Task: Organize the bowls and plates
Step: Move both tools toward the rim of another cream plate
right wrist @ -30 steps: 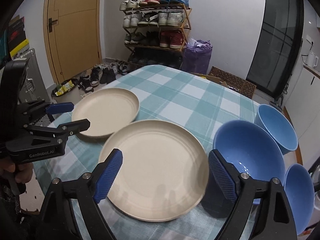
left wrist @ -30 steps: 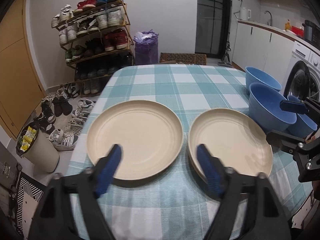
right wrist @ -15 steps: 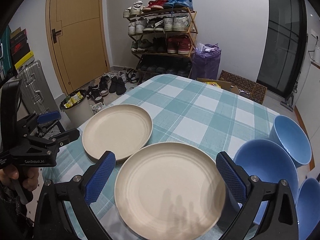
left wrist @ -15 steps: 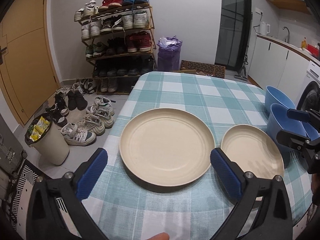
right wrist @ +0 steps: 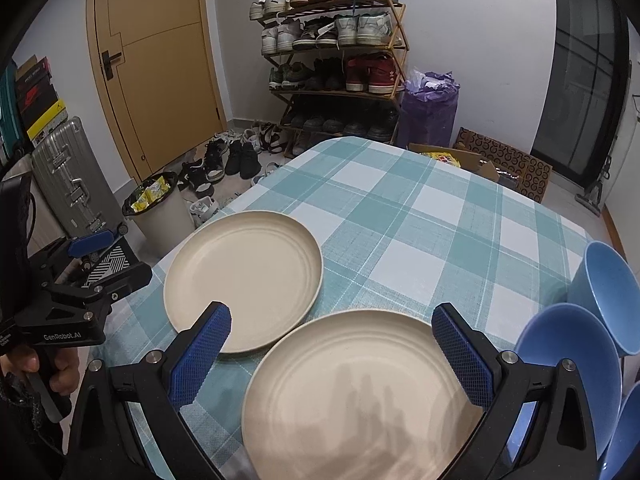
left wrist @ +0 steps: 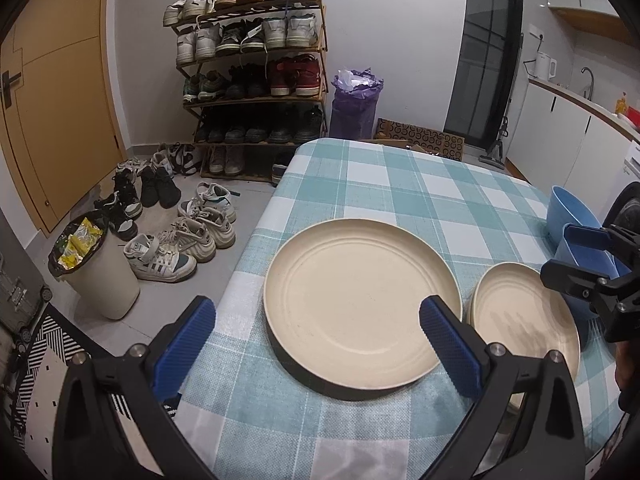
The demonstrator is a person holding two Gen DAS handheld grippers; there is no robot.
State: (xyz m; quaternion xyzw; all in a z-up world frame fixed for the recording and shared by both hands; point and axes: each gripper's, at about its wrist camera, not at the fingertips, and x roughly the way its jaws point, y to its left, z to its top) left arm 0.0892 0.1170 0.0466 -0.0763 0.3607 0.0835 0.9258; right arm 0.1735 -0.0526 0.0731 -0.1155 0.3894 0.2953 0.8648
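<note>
Hovering over the teal-and-white checked worktop point(left wrist: 400, 184): left gripper point(left wrist: 316, 344) jaws spread wide, empty, straddling the near rim of the left round cream plate point(left wrist: 360, 300). Right gripper point(right wrist: 332, 348) jaws also spread, empty, above the second round cream plate point(right wrist: 360, 396). Plates sit just beside each other near the worktop's front edge; can't tell if the rims touch. Three blue bowls in a row at the right edge: far point(right wrist: 608, 292), middle point(right wrist: 576, 356), near point(right wrist: 624, 432), this last one mostly cropped.
</note>
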